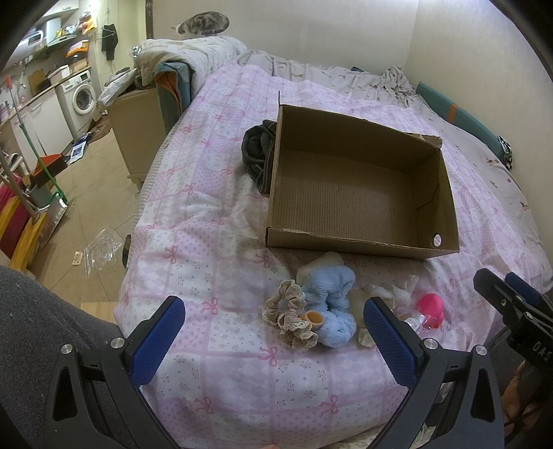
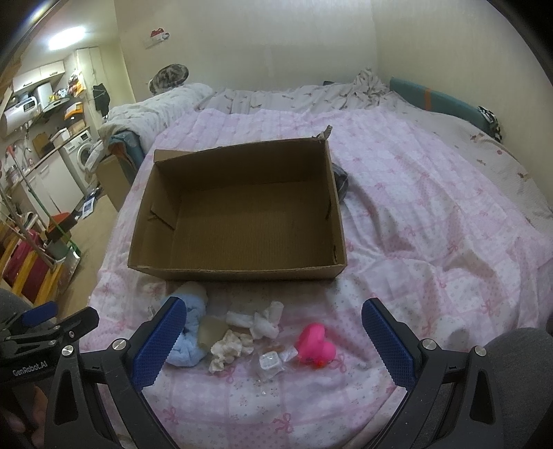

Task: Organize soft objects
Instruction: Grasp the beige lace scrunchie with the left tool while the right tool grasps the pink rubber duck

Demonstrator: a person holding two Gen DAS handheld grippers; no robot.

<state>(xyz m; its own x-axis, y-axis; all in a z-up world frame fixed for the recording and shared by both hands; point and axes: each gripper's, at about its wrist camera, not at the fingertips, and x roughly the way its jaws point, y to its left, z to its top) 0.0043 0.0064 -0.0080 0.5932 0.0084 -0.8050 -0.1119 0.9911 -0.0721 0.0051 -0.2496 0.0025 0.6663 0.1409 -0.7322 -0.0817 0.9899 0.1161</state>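
Note:
An empty cardboard box [image 1: 359,186] [image 2: 238,214] sits open on the pink bedspread. In front of it lies a small pile: a blue fluffy item [image 1: 328,300] [image 2: 188,345], a beige lace scrunchie [image 1: 290,317], a small orange cup-shaped piece [image 1: 312,317], white crumpled fabric [image 1: 397,293] [image 2: 259,319], a pink rubber duck [image 1: 430,307] [image 2: 316,347] and a clear plastic piece [image 2: 271,362]. My left gripper [image 1: 273,323] is open and empty, just before the scrunchie. My right gripper [image 2: 273,326] is open and empty, above the white fabric; it also shows in the left wrist view [image 1: 508,297].
A dark grey garment [image 1: 257,152] lies against the box's far-left side. Rumpled bedding [image 1: 193,55] with a cat [image 1: 204,22] on it is at the bed's head. The bed's left edge drops to a floor with plastic bags [image 1: 102,248] and a washing machine [image 1: 81,96].

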